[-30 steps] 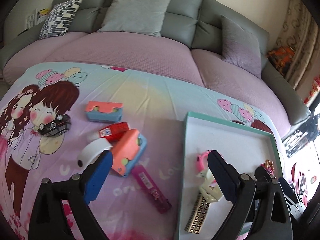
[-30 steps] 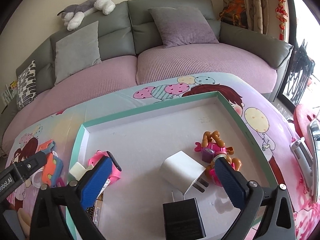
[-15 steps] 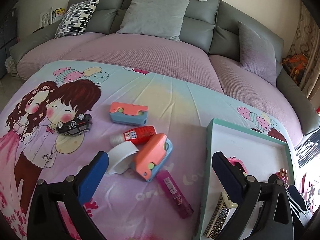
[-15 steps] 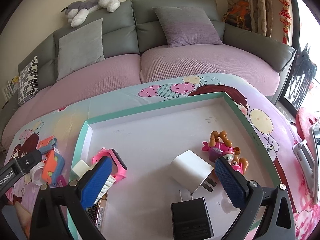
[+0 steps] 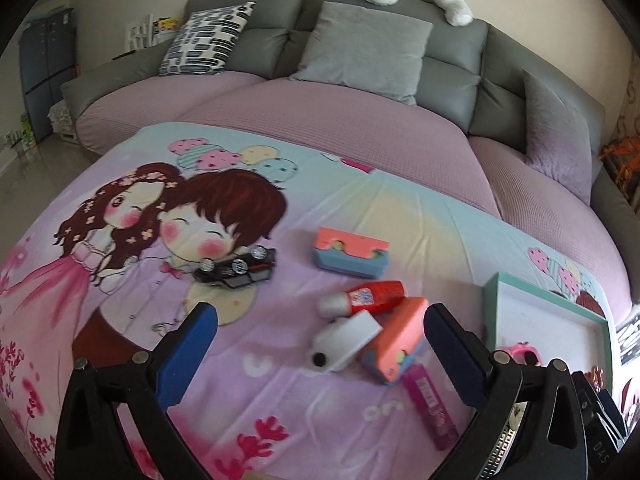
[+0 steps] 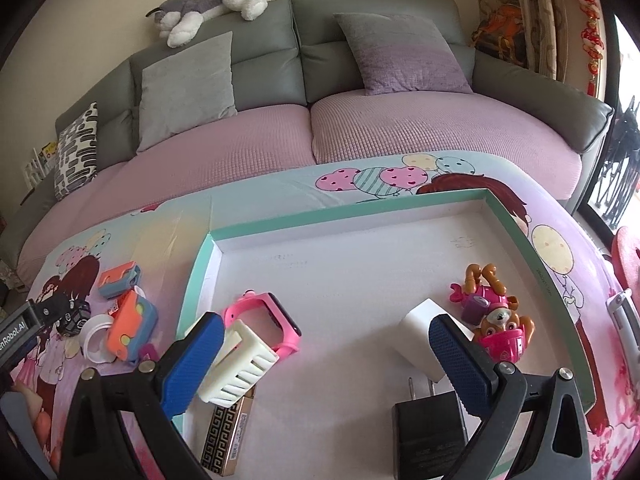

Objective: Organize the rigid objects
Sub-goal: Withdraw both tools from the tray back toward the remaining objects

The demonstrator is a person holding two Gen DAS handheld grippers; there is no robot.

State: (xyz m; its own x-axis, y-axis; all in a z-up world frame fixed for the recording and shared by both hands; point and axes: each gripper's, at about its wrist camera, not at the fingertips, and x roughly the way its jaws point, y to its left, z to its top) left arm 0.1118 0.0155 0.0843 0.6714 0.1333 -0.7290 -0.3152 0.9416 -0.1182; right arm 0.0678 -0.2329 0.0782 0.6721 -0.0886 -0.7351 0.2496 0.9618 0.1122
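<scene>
My left gripper (image 5: pixel 320 344) is open and empty above loose items on the cartoon sheet: a white tape roll (image 5: pixel 344 342), an orange-and-blue case (image 5: pixel 396 340), a red tube (image 5: pixel 370 294), a second orange-and-blue case (image 5: pixel 352 254), a black toy car (image 5: pixel 236 266) and a pink stick (image 5: pixel 430 404). My right gripper (image 6: pixel 326 360) is open and empty over the teal-rimmed tray (image 6: pixel 340 214), which holds a pink watch (image 6: pixel 266 324), a white clip (image 6: pixel 240 364), a white charger (image 6: pixel 420 326), a black charger (image 6: pixel 430 428), a toy pup (image 6: pixel 494 312) and a patterned box (image 6: pixel 226 434).
A grey sofa with purple seat covers (image 5: pixel 320 120) and cushions runs behind the sheet. A plush husky (image 6: pixel 208 4) lies on the sofa back. The tray's corner (image 5: pixel 494 292) shows at the right of the left wrist view. The floor (image 5: pixel 20 156) lies at far left.
My left gripper has swung left, away from the tray and over the loose items on the sheet. My right gripper has hardly moved over the tray. Both stay open.
</scene>
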